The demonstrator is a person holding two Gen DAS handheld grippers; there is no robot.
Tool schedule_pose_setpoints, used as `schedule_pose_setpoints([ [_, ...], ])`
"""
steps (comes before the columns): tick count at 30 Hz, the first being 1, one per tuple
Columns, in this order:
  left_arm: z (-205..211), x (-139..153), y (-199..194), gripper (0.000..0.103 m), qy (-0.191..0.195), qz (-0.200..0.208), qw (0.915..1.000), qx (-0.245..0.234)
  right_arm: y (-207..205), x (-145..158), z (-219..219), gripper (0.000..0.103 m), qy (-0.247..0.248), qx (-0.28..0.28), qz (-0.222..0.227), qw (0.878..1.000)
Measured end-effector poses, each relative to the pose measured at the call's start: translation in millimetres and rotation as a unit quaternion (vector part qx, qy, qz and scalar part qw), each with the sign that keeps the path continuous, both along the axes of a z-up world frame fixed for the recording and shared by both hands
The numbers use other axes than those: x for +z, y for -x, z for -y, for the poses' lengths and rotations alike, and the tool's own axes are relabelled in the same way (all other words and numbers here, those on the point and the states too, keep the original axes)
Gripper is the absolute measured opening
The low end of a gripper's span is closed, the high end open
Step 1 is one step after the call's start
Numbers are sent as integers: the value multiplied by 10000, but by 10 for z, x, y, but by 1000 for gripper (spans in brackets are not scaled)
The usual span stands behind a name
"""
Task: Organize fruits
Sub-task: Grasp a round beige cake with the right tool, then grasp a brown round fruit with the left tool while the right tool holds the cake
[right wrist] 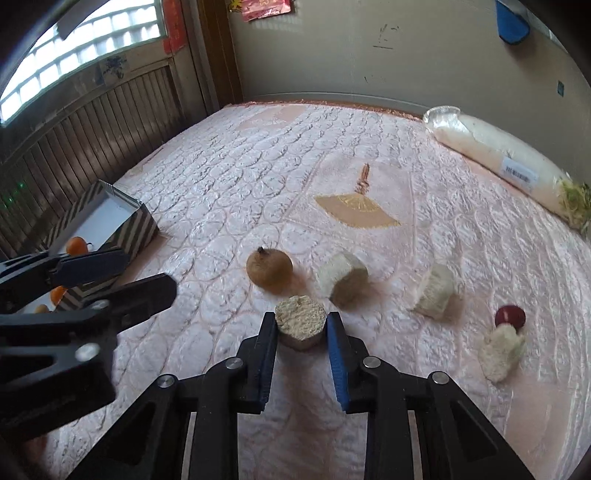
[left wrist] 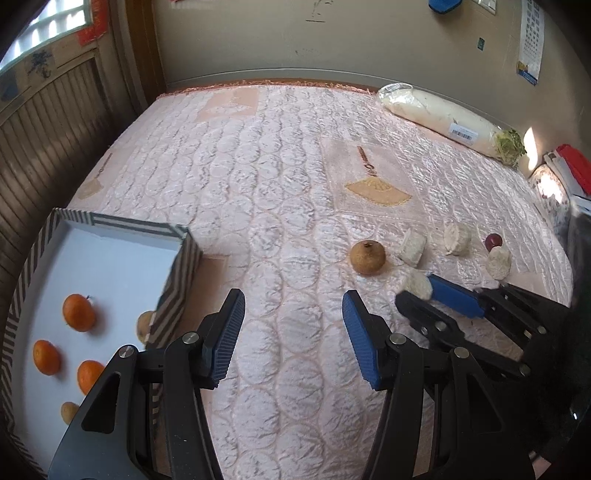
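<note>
Right tongs (right wrist: 301, 334) clamped on pale chunk (right wrist: 300, 320), probably bound for striped box (left wrist: 177, 273) at nine o'clock; left tongs (left wrist: 293, 332) half-open, empty.

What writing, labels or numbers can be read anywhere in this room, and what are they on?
No text here is clear enough to quote.
Barcode label on the wrapped white radish: print too small to read.
Wall calendar: a grid of numbers, too small and blurred to read.
Red paper on the wall: gold marks, not legible.
Red strip beside the window: characters blurred.
Scribbles on the wall: not readable as words.
</note>
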State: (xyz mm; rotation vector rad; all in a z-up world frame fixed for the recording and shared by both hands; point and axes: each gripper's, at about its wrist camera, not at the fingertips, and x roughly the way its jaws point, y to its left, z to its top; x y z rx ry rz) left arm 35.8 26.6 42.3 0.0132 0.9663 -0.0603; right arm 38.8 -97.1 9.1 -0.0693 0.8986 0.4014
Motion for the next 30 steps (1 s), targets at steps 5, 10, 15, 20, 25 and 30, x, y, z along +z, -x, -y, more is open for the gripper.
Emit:
schedule_pose_setpoints([
  [5,169,-41,-136,55,55,-8,9998,-184,166,28,247,26,61,-225,20,9997],
  [10,325,-109,-288,55,-41,2,9993,-380,195,-13,400,26,-33,-354,-98,9993],
  [15,385,-224,-411,55,70,-95,9989,-460,190,-18,415,26,-84,-307,-80,9995],
  [20,457,-273,-480,55,79,-121,9984,-540,185,-19,427,26,-144,-294,-82,9994],
  [25,479,-297,-523,55,65,-71,9984,-566,185,-21,421,26,-137,-279,-80,9995],
  [30,446,-300,-500,34,93,31,9983,-566,182,-25,416,26,-139,-277,-63,9995],
])
